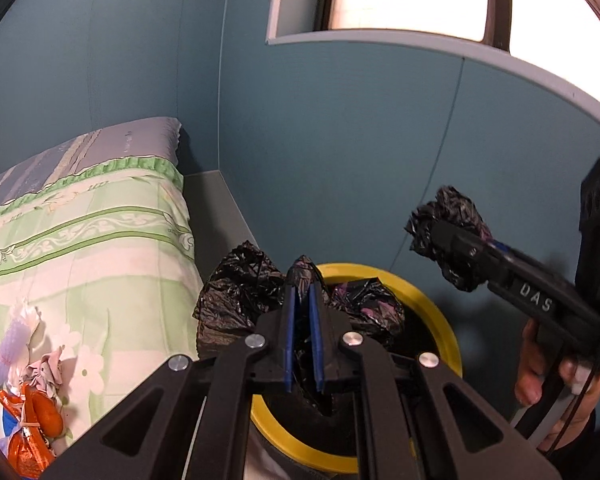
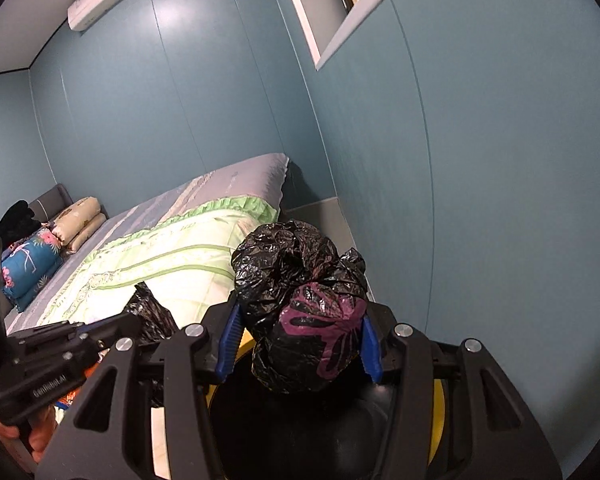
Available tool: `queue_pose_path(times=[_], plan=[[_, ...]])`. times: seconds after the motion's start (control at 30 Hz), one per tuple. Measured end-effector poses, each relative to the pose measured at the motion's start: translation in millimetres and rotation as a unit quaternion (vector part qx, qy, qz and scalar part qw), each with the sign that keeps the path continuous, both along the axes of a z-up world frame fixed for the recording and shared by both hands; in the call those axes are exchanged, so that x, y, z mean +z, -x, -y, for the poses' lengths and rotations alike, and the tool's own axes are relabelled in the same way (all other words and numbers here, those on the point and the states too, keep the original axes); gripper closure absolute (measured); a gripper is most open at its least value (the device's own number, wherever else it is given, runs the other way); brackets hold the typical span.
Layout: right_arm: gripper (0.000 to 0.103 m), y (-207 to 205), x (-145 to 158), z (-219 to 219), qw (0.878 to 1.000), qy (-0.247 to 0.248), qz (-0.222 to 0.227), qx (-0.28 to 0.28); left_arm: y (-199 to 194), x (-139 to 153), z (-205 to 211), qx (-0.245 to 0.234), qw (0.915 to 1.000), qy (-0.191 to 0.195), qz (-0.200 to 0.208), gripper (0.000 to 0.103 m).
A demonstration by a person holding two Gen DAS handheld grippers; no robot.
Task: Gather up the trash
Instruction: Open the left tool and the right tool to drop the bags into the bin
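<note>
Pinching black bag film (image 1: 236, 292), the left gripper (image 1: 303, 320) is nearly closed over the yellow-rimmed bin (image 1: 440, 312) beside the bed (image 1: 100, 232); the right gripper (image 2: 300, 344) clamps a crumpled black bag bundle (image 2: 300, 300) above that bin.

My right tongs (image 2: 300, 344) clamp a crumpled black trash bag (image 2: 300, 300) at lower centre, above a yellow-rimmed bin (image 2: 438, 436). A bed (image 2: 172, 256) fills the left; my left tongs (image 2: 112, 330) enter lower left.

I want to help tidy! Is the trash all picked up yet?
Not yet. The right claw grips a bunched black bag, and the left claw pinches black plastic over the yellow-rimmed bin. Orange wrappers still lie on the bed.
</note>
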State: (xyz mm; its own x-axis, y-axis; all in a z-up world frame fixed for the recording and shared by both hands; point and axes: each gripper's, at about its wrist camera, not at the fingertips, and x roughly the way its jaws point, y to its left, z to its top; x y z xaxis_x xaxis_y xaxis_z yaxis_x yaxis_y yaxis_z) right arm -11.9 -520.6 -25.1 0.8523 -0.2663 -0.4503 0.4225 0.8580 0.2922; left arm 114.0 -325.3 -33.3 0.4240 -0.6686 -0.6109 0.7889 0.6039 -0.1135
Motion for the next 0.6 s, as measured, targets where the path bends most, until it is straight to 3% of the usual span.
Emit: queue_pose_path(times=[0.17, 0.27, 0.4, 0.6], plan=[[0.054, -3.9, -5.2, 0.9, 1.0, -0.006, -0.012, -0.004, -5.5, -3.5, 1.0, -0.003, 0.9999, 0.003, -0.013, 0.095], [0.047, -5.7, -7.5, 0.0, 1.0, -0.007, -0.014, -0.005, -9.9, -4.7, -0.1, -0.004, 0.9998, 0.007, -0.02, 0.081], [0.042, -6.8, -8.6, -0.2, 1.0, -0.005, -0.018, -0.004, -11.6, -6.1, -6.0, 0.004, 0.9996, 0.017, -0.024, 0.054], [0.037, -4.1, -9.3, 2.7, 1.0, -0.008, -0.014, -0.002, -19.0, -3.6, -23.7, 0.026, 0.9987, 0.033, -0.028, 0.041]])
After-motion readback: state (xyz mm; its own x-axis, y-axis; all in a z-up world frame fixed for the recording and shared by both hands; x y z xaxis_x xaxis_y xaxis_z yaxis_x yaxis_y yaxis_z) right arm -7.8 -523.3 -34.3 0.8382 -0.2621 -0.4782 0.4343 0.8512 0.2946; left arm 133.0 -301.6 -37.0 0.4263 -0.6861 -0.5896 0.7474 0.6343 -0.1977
